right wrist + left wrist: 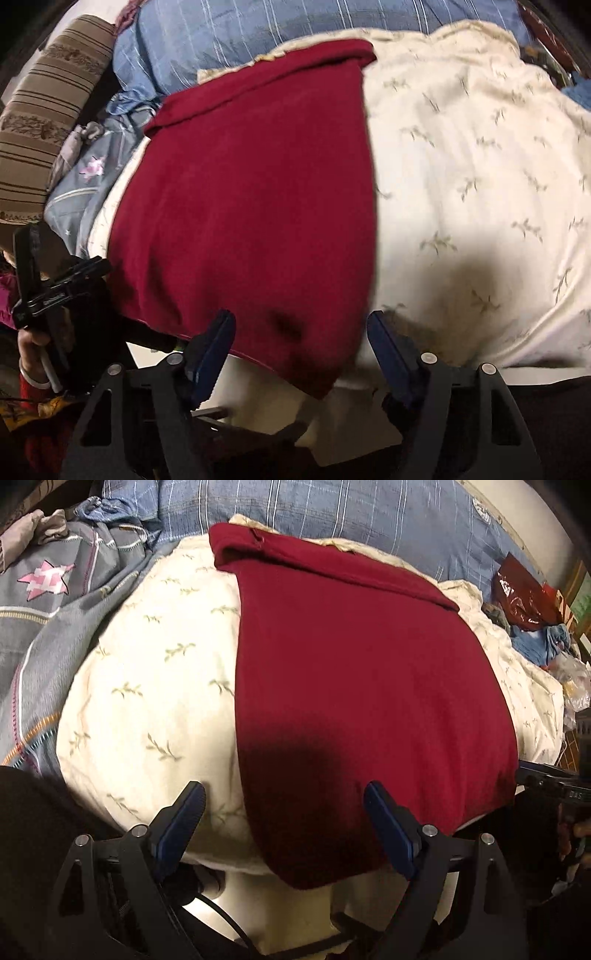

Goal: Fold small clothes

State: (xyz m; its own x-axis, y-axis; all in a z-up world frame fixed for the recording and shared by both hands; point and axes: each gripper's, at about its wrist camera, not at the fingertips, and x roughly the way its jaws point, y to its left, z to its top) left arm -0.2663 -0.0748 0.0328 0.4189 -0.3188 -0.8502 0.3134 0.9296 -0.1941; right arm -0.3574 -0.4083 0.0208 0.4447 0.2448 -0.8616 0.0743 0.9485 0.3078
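A dark red garment (pixel 362 672) lies flat on a cream pillow with a leaf print (pixel 147 686), its far edge folded over. It also shows in the right wrist view (pixel 251 206). My left gripper (pixel 284 794) is open, its jaws standing either side of the garment's near left corner, just above the cloth. My right gripper (pixel 301 325) is open over the garment's near right corner. Neither holds anything. Each gripper shows at the edge of the other's view: the right one (pixel 550 790) and the left one (pixel 55 284).
A blue checked quilt (pixel 332 509) lies behind the pillow. Grey patterned bedding with a pink star (pixel 48 579) is at the left. A striped brown cushion (pixel 44 110) is at the far left. Red plastic bags and clutter (pixel 524 598) sit at the right.
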